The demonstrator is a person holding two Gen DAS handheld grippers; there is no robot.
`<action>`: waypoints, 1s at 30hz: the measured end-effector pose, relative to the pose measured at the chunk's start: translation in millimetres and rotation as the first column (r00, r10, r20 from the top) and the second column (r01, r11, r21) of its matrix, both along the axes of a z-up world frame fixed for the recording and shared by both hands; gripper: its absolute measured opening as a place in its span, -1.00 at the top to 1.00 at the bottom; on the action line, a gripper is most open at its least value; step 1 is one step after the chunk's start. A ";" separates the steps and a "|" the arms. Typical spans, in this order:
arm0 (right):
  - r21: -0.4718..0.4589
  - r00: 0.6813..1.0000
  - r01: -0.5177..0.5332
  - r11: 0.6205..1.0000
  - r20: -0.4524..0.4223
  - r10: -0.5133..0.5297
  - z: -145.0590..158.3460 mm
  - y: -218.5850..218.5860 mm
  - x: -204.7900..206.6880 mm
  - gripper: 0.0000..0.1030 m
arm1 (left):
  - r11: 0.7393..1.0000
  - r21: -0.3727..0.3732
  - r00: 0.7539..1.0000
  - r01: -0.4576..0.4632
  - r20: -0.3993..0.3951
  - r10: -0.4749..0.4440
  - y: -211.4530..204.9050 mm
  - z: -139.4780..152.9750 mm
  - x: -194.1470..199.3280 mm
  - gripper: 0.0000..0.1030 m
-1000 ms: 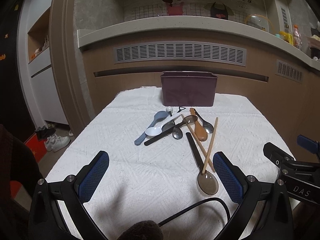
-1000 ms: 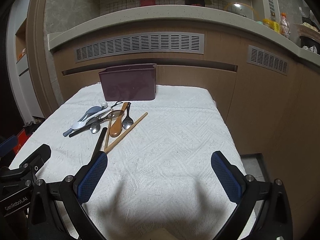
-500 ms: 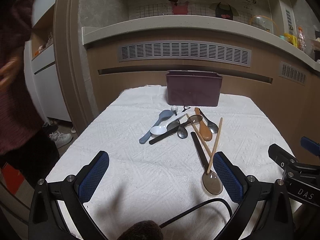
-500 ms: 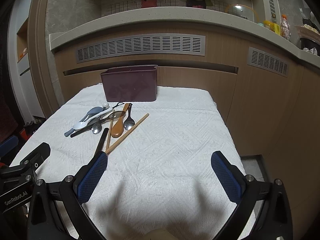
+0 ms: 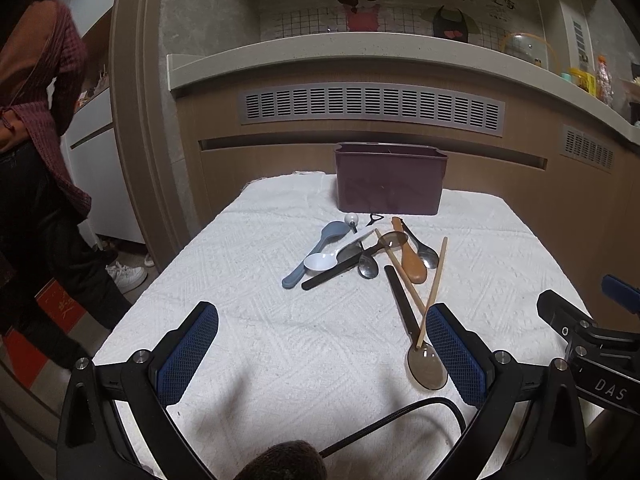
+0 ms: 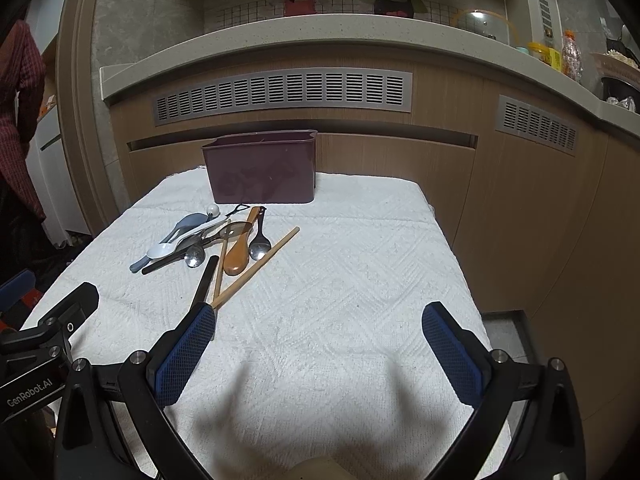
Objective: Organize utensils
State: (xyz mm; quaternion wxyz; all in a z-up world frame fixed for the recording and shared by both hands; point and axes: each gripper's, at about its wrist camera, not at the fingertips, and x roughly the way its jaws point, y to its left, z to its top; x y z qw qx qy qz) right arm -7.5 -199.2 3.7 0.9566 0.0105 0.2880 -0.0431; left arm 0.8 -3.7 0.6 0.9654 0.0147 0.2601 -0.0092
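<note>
Left gripper: jaws spread wide, nothing held, poised above the white textured cloth at the near end of the table. Its right pad sits just beside the bowl of a translucent brown spoon; whether they touch cannot be told.

Right gripper: jaws likewise wide, empty, over bare cloth to the right of the utensils. Its left pad covers the near ends of the brown spoon's dark handle and of a wooden chopstick.

Utensils: all lie loose in a heap mid-table, overlapping one another. Noted are a blue-grey spoon, a white spoon, a wooden spoon, two metal spoons and a second chopstick.

Container: a dark purple bin stands upright at the far end, just beyond the heap. Its interior is not visible.

Assessment: sorting appears not yet begun; the step in hand is approach and selection. The next move would call for lowering over one outlying piece, probably the brown spoon or a chopstick, and closing across its handle without dragging the crossed neighbours.
</note>
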 end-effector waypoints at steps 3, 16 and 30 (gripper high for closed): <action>0.000 1.000 0.000 1.000 0.000 0.000 -0.3 0.2 0.0 -0.99 | 1.000 0.000 1.000 -0.001 -0.002 0.001 0.3 0.1 0.1 -1.00; -0.002 1.000 -0.006 1.000 -0.004 0.006 -0.3 0.8 0.3 -0.99 | 1.000 -0.001 1.000 -0.002 -0.002 0.002 0.8 0.4 -0.4 -1.00; -0.002 1.000 -0.007 1.000 -0.008 0.007 -1.0 0.7 2.7 -0.99 | 1.000 0.000 1.000 0.002 -0.009 -0.002 3.0 1.3 2.9 -1.00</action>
